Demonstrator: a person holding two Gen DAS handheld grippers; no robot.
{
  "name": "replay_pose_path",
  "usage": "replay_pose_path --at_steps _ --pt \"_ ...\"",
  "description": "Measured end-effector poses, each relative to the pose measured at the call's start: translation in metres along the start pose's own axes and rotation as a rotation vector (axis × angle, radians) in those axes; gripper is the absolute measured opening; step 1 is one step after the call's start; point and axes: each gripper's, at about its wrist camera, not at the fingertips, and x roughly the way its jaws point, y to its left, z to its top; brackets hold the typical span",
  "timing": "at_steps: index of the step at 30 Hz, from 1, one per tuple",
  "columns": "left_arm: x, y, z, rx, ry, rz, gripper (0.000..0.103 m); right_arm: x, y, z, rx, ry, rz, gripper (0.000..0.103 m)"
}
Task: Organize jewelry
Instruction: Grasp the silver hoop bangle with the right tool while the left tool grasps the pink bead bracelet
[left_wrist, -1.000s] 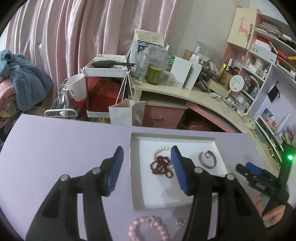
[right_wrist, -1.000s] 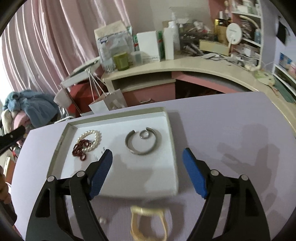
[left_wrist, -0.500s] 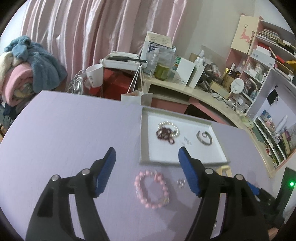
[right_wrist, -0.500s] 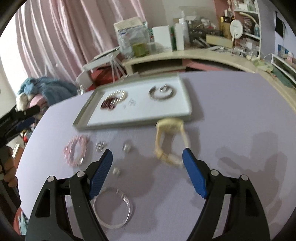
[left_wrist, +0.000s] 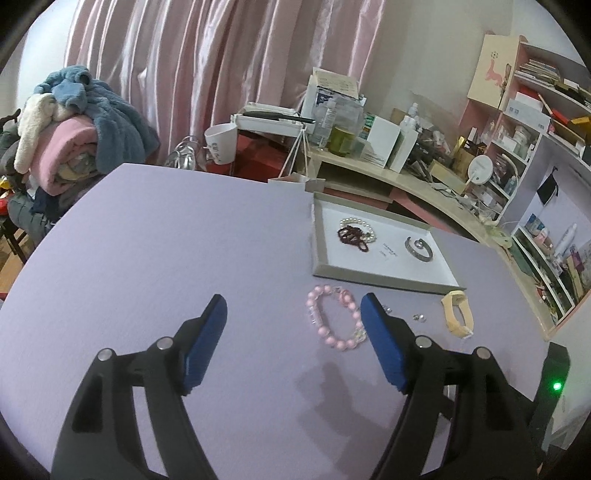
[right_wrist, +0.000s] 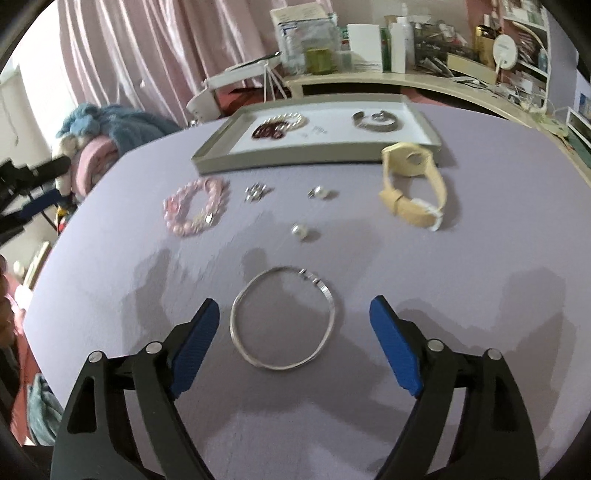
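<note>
Both grippers' jaws spread, empty — silver bangle before right gripper.

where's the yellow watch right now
The yellow watch lies on the purple table, off the tray, just in front of its near right corner in the right wrist view, right of the small silver earrings.

Tray: far side of counter, holding pearl strand and bangle.
Watch: just before tray, right.
Bead bracelet: before tray, left.
Chain necklace: nearest, between right claw fingers.
</note>
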Motion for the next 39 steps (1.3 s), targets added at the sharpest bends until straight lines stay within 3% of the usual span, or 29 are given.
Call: replay_pose_path --at_steps 9,11,13,24,32,39 --pt "-0.009 0.016 -0.004 -0.011 -0.005 0.006 0.076 0.021 0.018 -0.002 -0.057 0.046 -0.106 0.089" --pt "-0.008 0.016 -0.005 -0.011 -0.007 0.005 0.077 0.022 0.021 -0.004 -0.089 0.043 -0.137 0.082" --pt "-0.008 0.017 -0.006 -0.008 -0.002 0.002 0.077 0.019 0.022 -0.006 -0.108 0.029 -0.127 0.072" --pt "0.024 -0.005 -0.010 0.029 0.078 -0.023 0.077 0.005 -0.002 -0.008 -0.036 0.030 -0.127 0.071" --pt "0.075 -0.020 -0.010 0.054 0.166 -0.027 0.076 -0.008 -0.015 -0.001 0.001 0.006 -0.124 0.071" --pt "0.122 -0.026 -0.010 0.050 0.253 -0.013 0.056 -0.011 -0.019 0.005 0.016 -0.002 -0.126 0.071"
